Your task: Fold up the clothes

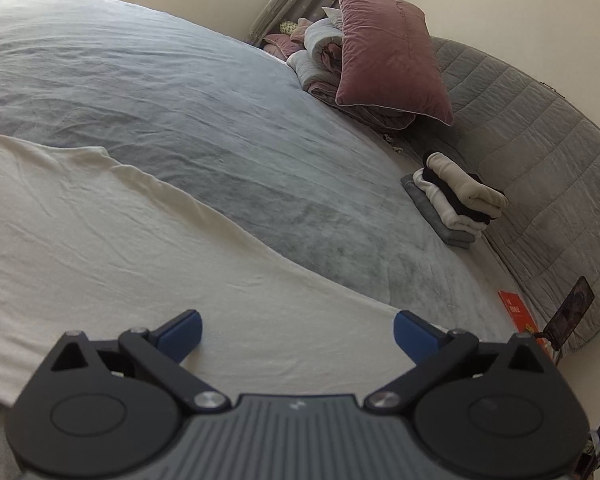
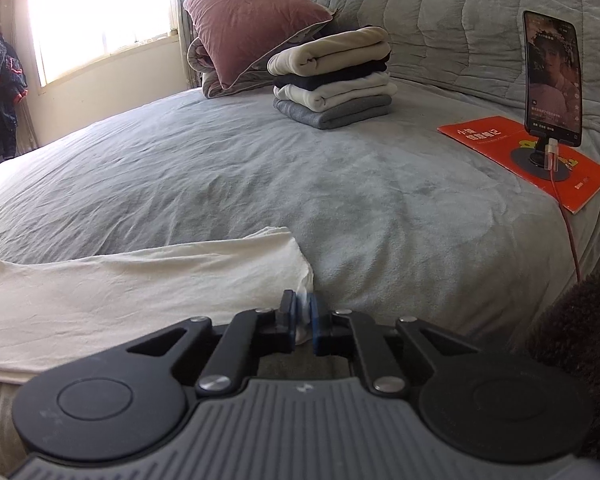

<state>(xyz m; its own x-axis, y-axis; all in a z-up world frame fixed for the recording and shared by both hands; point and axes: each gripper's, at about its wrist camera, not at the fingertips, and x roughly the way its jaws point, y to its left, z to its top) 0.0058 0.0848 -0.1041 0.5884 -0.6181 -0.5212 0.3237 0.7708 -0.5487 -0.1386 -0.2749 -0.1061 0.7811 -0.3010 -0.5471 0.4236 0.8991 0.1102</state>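
The right gripper (image 2: 303, 316) points forward and downward over the near edge of the bed (image 2: 340, 200). Its jaws are drawn together, with the blue pads (image 2: 315, 320) pinching the near right corner of the cream garment (image 2: 120, 292); a small fold of white cloth shows between the pads.

The left gripper (image 1: 296, 334) also tilts downward. Its jaws stand at full width, with nothing between the blue pads (image 1: 182, 336). Both pads hover over the garment (image 1: 100, 232); contact with the cloth cannot be confirmed.

The cream garment lies flat along the near edge of the bed, spread out to the left of the pinched corner. Its surface shows shallow creases. Its far edge runs in a wavy line across the grey bedcover (image 1: 220, 120).

A stack of folded clothes (image 2: 332, 80) sits near the headboard edge of the bed: cream on top, then dark, white, and grey at the bottom. A pink pillow (image 2: 252, 16) leans on rolled bedding just beside the stack. A phone (image 2: 552, 76) stands upright on a stand at the right corner of the bed, on a red booklet (image 2: 500, 148).
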